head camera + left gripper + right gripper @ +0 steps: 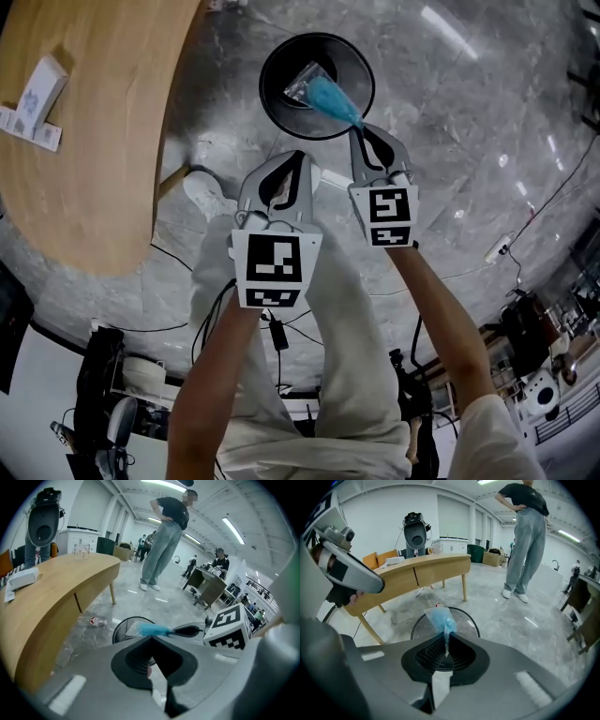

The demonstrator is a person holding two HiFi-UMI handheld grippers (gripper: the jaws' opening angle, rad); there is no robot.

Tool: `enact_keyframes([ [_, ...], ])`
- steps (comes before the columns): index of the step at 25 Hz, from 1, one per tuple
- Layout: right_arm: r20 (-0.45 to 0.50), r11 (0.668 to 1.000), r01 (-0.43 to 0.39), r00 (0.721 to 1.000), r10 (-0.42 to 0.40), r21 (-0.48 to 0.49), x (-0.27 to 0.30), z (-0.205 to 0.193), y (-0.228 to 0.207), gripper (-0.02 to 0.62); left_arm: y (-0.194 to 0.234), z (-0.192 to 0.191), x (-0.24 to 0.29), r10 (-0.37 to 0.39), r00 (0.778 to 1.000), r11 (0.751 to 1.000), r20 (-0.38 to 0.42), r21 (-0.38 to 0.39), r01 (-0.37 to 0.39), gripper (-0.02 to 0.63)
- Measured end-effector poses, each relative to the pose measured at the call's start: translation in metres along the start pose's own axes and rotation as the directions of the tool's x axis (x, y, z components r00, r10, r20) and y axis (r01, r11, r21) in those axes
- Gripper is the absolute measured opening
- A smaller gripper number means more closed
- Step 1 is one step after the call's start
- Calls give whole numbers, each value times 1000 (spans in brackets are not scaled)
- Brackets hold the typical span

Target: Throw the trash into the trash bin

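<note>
Trash (pixel 328 97), a blue plastic wrapper, hangs pinched in the closed fingers of the right gripper (pixel 357 131), directly over the black mesh trash bin (pixel 272 66); only the release seems left. The left gripper (pixel 300 159) waits beside, fingers together, empty

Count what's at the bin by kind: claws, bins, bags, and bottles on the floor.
Claws: 2, the left claw and the right claw
Trash bin: 1
Blue plastic bag: 1
Plastic bottle on the floor: 1
Total: 5
</note>
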State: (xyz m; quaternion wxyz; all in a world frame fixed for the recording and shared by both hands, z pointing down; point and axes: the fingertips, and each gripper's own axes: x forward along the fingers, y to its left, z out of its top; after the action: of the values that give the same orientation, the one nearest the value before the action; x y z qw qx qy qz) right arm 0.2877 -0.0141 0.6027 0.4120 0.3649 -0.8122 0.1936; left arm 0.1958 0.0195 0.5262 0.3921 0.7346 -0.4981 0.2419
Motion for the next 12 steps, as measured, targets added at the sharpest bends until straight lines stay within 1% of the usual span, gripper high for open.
enact_keyframes([
  [6,-28,1000,-7,1000,7,-24,25,-17,-7,38,2,-10,16,11,1000,1000,-3,-14,-11,0],
  [10,-57,999,-30,998,29,-12,39,-31,-7,44,4,-15,23,14,1000,1000,-3,-25,-14,0],
  [11,-65,999,-42,997,41,-7,42,-33,-6,56,4,-16,24,14,1000,1000,-3,-27,-14,0],
  [12,-71,999,-49,996,49,-6,44,-35,-4,102,5,-17,25,15,1000,999,-3,-29,-15,0],
])
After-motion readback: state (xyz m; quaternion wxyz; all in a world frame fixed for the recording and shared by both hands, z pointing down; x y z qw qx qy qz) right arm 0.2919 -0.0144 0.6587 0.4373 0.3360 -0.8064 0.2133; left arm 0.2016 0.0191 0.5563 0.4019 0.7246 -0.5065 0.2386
